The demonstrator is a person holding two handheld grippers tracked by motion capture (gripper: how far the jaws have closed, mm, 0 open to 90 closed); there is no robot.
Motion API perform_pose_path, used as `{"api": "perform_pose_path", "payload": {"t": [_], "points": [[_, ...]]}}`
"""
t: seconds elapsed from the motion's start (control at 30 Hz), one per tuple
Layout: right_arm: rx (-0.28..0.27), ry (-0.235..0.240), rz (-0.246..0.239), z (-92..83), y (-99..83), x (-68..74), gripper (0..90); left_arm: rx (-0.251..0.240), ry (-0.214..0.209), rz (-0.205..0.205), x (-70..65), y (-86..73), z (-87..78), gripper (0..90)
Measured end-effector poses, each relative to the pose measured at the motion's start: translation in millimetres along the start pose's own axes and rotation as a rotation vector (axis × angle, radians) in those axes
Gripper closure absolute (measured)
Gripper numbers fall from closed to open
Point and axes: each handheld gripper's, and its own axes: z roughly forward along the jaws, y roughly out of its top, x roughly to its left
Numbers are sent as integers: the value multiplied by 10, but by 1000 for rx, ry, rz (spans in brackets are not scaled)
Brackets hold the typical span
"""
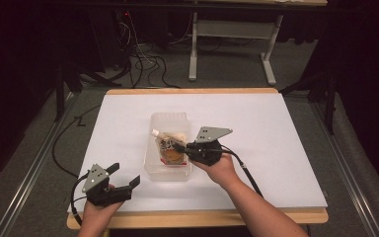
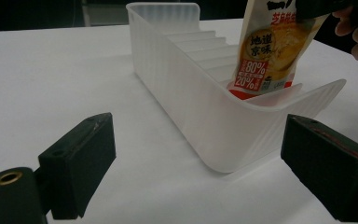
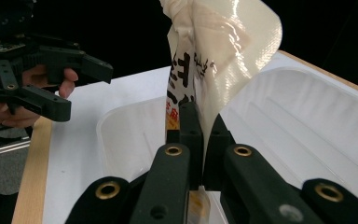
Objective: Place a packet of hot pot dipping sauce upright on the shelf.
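Right claw (image 3: 199,135), clenched on the side edge of a sauce pouch (image 3: 214,56), which it holds upright over a clear plastic bin (image 3: 307,116). Seen from the left gripper view, the pouch (image 2: 270,51) has its bottom edge down inside the bin (image 2: 186,102), near the low curved end; whether that edge touches the stepped floor cannot be told. From the high view, the right claw (image 1: 180,146) reaches in over the bin's (image 1: 168,173) right wall, with the pouch (image 1: 170,148) in the middle of it.

Left claw (image 1: 128,175), released, jaws spread wide with nothing between them, hovering near the front left corner of the white counter (image 1: 276,148), apart from the bin. In its own view the left claw (image 2: 200,163) faces the bin's near end.

Progress, as judged: the pouch is grasped, carried and already lowered into the bin, so most of the work appears done. Remaining: settle the pouch on the bin floor, open the right claw, and draw it clear without tipping the pouch.
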Motion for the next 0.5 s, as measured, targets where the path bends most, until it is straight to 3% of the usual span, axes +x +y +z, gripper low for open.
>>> {"api": "perform_pose_path", "payload": {"t": [0.23, 0.5], "points": [[7, -3, 5, 35, -39, 14, 900, -1, -2, 2, -1, 5, -1, 106], [18, -2, 26, 61, -206, 29, 900, 4, -4, 9, -13, 4, 6, 105]]}}
